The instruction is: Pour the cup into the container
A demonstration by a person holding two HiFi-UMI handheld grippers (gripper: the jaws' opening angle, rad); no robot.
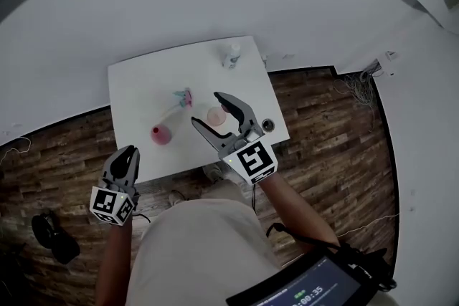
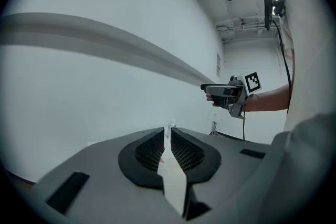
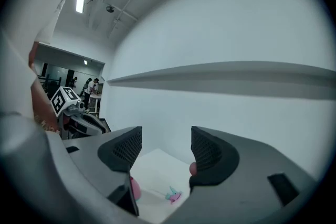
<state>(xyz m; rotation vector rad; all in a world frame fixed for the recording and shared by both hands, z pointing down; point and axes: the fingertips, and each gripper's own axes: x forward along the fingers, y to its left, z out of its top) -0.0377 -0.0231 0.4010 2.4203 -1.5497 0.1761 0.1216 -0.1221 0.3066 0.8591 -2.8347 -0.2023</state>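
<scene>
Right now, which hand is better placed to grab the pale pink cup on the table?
Probably the right. The right tongs stand open above the table, close to the pale pink cup. The left tongs are shut and sit off the table's near edge.

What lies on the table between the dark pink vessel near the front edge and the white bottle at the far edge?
A small teal-and-pink object lies there, roughly midway; the head view shows it.
</scene>
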